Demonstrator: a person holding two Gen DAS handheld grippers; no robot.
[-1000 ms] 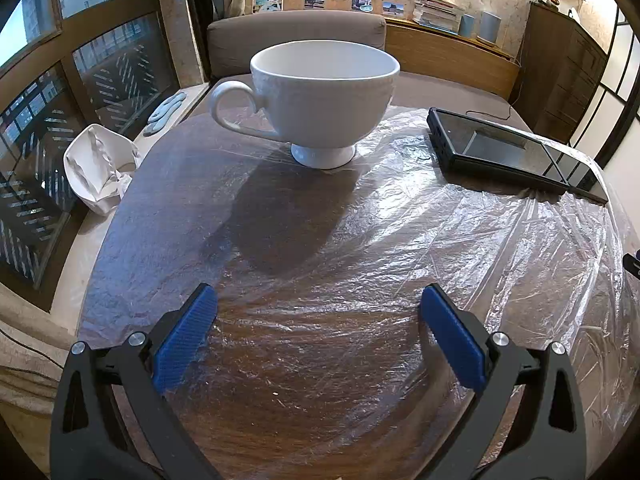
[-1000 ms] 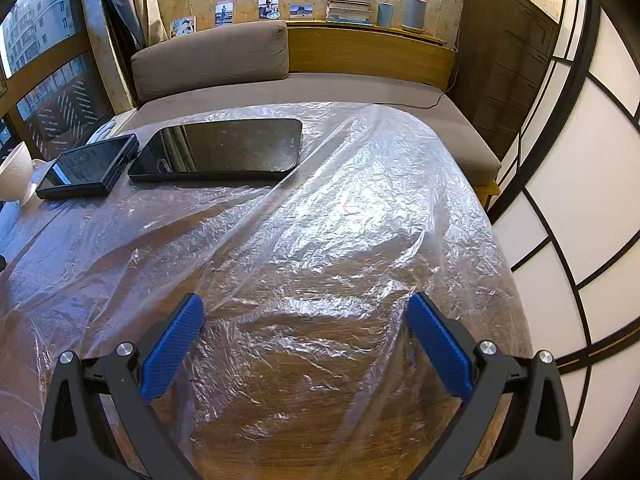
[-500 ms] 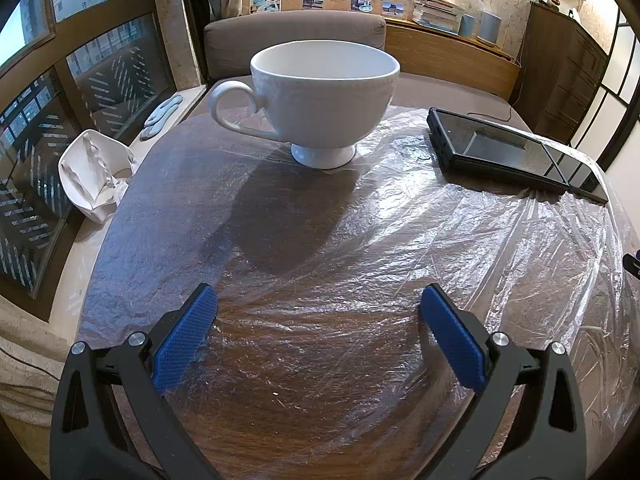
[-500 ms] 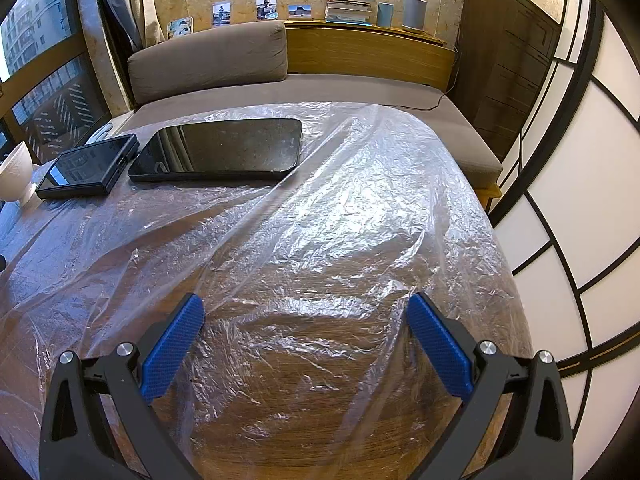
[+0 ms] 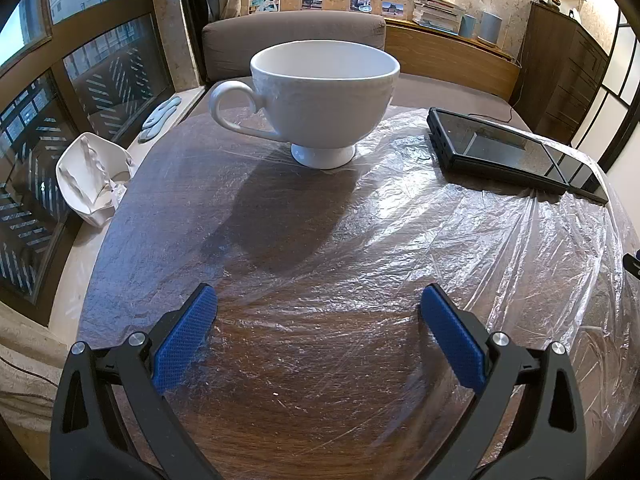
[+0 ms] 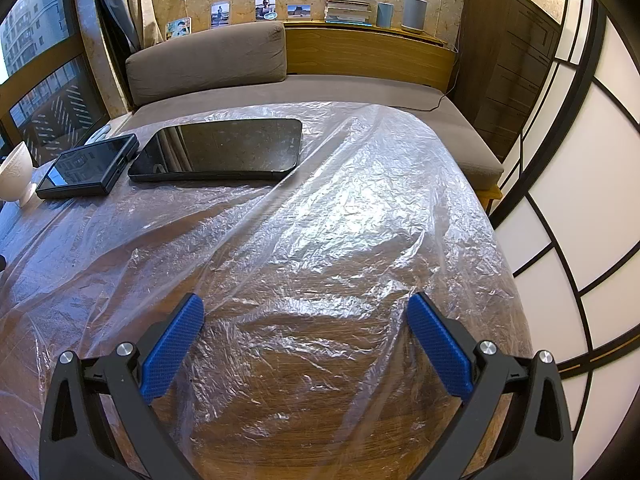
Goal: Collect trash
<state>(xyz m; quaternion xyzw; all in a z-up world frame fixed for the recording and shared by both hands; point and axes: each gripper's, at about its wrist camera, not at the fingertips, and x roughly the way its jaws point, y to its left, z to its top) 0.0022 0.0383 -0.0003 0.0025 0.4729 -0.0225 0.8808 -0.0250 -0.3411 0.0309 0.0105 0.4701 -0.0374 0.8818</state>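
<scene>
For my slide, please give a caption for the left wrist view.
Open left hand-held gripper faces a white cup on a plastic-covered table.

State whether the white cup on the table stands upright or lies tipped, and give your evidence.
Upright. The white cup rests on its round foot on the plastic sheet, rim level and opening facing up. What shows of its inside is bare; the bottom is hidden.

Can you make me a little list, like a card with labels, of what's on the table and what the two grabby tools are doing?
table cover: crinkled clear plastic sheet spread over the wooden table
cup: white cup upright on the sheet, handle to the left in the left wrist view
screens: small black device beside a bigger black tablet, both flat on the sheet
off the table: crumpled white bag by the window
left tool: open, holding nothing
right tool: open, holding nothing
</scene>
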